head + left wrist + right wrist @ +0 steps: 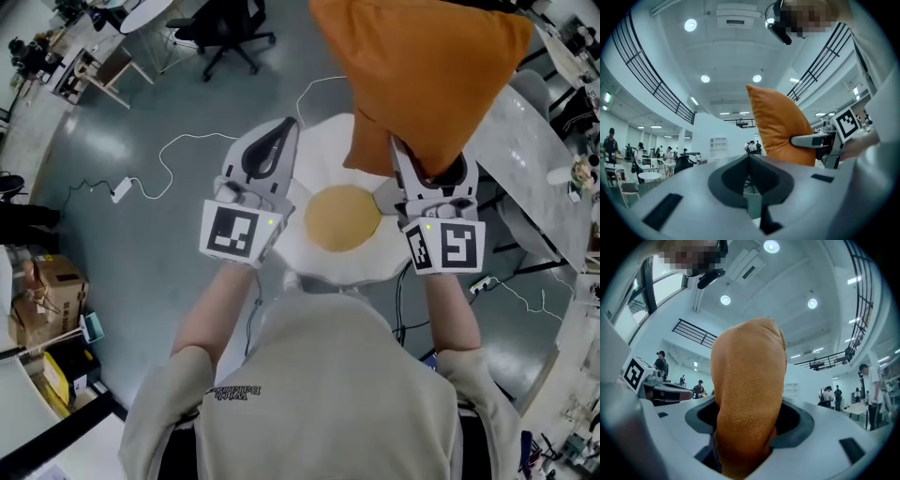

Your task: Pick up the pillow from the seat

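Aloft, pillow [746,380] between jaws of right gripper [747,430]

Glossy grey floor [141,272] seen from above, with a fried-egg-shaped seat [314,248] at its middle.

The seat sits directly on the floor: a wavy white cushion with a round yellow centre. Taking the seat as the centre of the clock, a black office chair [230,33] on castors stands at eleven o'clock. A thin white cable [202,138] loops across the floor at ten o'clock and ends at a small white adapter [122,190] near nine. Open cardboard boxes [56,281] sit at eight o'clock by the room's edge. A table [530,141] with a pale mottled top stands at two o'clock. A white power strip [483,282] lies on the floor at four o'clock, its cord trailing outward.
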### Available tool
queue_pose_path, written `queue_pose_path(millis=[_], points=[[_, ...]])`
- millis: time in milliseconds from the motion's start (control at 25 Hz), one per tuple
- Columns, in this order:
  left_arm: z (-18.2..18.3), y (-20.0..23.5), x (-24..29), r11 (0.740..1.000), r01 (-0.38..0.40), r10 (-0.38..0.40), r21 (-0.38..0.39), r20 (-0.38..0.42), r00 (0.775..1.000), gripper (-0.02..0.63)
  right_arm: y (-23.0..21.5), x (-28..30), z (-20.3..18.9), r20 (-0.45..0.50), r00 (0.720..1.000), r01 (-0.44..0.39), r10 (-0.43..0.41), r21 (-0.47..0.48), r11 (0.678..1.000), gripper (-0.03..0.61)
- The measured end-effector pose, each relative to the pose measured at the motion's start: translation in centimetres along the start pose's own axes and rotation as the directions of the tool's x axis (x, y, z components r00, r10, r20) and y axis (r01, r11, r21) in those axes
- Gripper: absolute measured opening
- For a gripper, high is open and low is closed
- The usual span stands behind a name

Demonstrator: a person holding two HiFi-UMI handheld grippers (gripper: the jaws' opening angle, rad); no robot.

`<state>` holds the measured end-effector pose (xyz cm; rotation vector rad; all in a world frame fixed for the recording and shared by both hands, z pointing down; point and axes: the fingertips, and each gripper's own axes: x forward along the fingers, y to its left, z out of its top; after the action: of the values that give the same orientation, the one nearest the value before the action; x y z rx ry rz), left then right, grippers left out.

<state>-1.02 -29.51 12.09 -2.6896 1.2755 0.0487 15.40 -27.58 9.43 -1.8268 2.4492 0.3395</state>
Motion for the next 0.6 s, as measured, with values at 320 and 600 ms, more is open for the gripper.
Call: queue_pose_path(millis=[320, 600], points=[[-0.4, -0.7, -3.3, 0.997, -0.052, 0.054, -0.065, 0.042, 0.998, 0.009, 0.3, -4.6, 0.1, 0.006, 1.000, 0.025, -0.025, -0.018, 1.000, 0.327], [-0.1, -2.7, -4.1, 0.997, -0.079, 0.077, 0.019, 0.071, 0.995, 0.009, 0.3, -6.4, -1.3, -0.022, 1.000, 0.020, -0.020, 0.007, 1.000, 0.331]])
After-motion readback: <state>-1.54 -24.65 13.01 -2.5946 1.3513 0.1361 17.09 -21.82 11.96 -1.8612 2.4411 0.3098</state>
